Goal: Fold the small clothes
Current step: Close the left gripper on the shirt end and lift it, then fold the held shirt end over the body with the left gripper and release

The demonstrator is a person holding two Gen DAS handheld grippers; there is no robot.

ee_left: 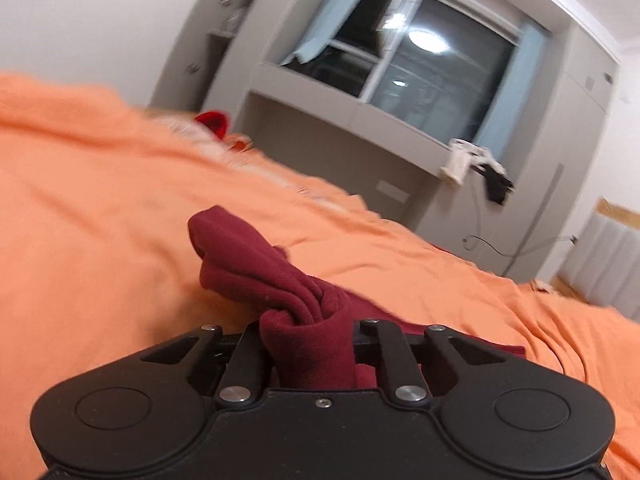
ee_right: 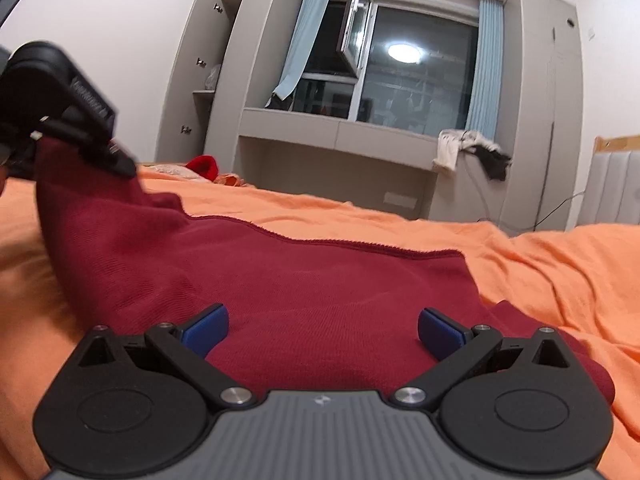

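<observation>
Left gripper (ee_left: 308, 344) sits closest to the lens in the left wrist view, clenched on a bunched corner of the maroon cloth (ee_left: 256, 268); its fingers are hidden by the fabric wadded between them. That corner stands raised off the orange sheet (ee_left: 100, 200), twisted into a rope-like fold. Beyond it, at the far edge of the bed, lies a red item (ee_left: 212, 120), blurred. Further right, pale and dark garments (ee_left: 476, 164) hang off the ledge below the window (ee_left: 420, 60).

Right wrist view, left to right: the left gripper (ee_right: 80, 136) is at the upper left, pulling one corner of the cloth (ee_right: 280, 280) upward. The rest of the cloth lies spread flat on the sheet (ee_right: 560, 264), hem running across the middle. Right gripper (ee_right: 323, 330) is released, blue pads (ee_right: 206, 330) standing wide apart just above the cloth, with nothing grasped between them.
</observation>
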